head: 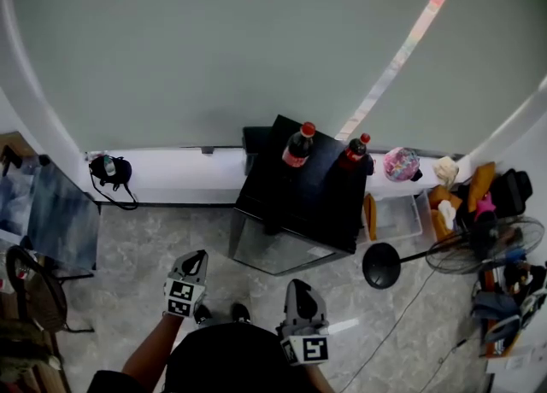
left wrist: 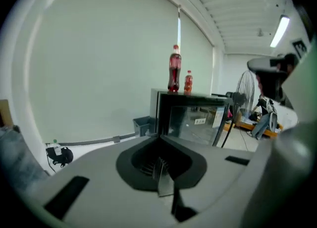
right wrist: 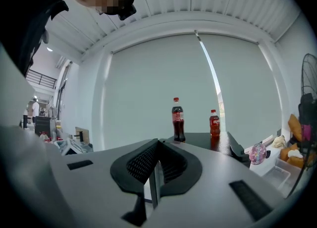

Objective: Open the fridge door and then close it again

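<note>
Fridge door shut; cola bottle and smaller bottle on top. Left gripper and right gripper in front of it, not touching, fingers clenched, empty.

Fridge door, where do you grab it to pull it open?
Probably the dark frame along one upright edge of the glass fridge door, coming straight from the front, since the door faces the person. No handle sticks out that I can see, and I cannot tell which edge has the hinges. Pull gently: two bottles stand on top.
</note>
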`<state>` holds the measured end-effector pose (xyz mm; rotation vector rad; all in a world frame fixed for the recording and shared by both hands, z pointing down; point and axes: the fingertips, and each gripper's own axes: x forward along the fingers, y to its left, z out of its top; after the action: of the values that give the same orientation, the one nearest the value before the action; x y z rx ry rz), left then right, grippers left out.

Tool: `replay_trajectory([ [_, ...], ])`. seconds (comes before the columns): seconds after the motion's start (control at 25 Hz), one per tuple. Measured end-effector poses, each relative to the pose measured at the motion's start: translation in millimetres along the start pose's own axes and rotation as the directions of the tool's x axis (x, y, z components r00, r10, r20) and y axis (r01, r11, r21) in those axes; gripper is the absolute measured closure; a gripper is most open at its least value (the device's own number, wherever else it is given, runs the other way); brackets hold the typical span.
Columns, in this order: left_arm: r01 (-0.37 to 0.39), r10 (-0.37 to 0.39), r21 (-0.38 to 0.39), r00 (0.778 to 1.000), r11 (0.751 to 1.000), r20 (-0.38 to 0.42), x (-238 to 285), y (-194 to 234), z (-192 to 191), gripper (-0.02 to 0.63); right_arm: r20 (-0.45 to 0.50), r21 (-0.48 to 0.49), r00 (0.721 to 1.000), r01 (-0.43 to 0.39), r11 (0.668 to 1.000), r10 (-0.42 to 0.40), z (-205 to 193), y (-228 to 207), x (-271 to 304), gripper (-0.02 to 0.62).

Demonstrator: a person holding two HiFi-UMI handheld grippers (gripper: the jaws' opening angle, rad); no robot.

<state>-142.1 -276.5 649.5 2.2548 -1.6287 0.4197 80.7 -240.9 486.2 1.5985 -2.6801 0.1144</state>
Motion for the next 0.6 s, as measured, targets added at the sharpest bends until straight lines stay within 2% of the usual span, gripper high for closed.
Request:
replay_trajectory([
  [0.16, -0.035, 0.048, -0.074, 0.983, 0.997, 0.179, -82.8, 2.4, 42.3, 0.6, -0.029, 0.008, 0.999, -0.016, 1.0, 0.016, -7.9, 11.3, 1.7, 0.586],
  [0.32, -0.119, 0.127, -0.045, 0.947, 0.992, 0.295, -143.0, 1.2, 81.0, 0.6, -0.004, -0.012, 0.999, -0.032, 0.999, 0.032, -2.3, 18.4, 6.7, 0.586],
  [0.44, -0.197, 0.185, -0.001, 0.919, 0.98, 0.348, -167.3, 3.8, 95.8, 0.6, 0.016, -0.03, 0.999, -0.035, 0.999, 0.035, 2.4, 22.6, 7.2, 0.586],
  [0.6, -0.202, 0.193, -0.015, 0.913, 0.979, 0.358, -172.5, 7.4, 102.0, 0.6, 0.053, -0.066, 0.998, -0.029, 0.997, 0.032, 12.5, 27.3, 8.2, 0.588],
])
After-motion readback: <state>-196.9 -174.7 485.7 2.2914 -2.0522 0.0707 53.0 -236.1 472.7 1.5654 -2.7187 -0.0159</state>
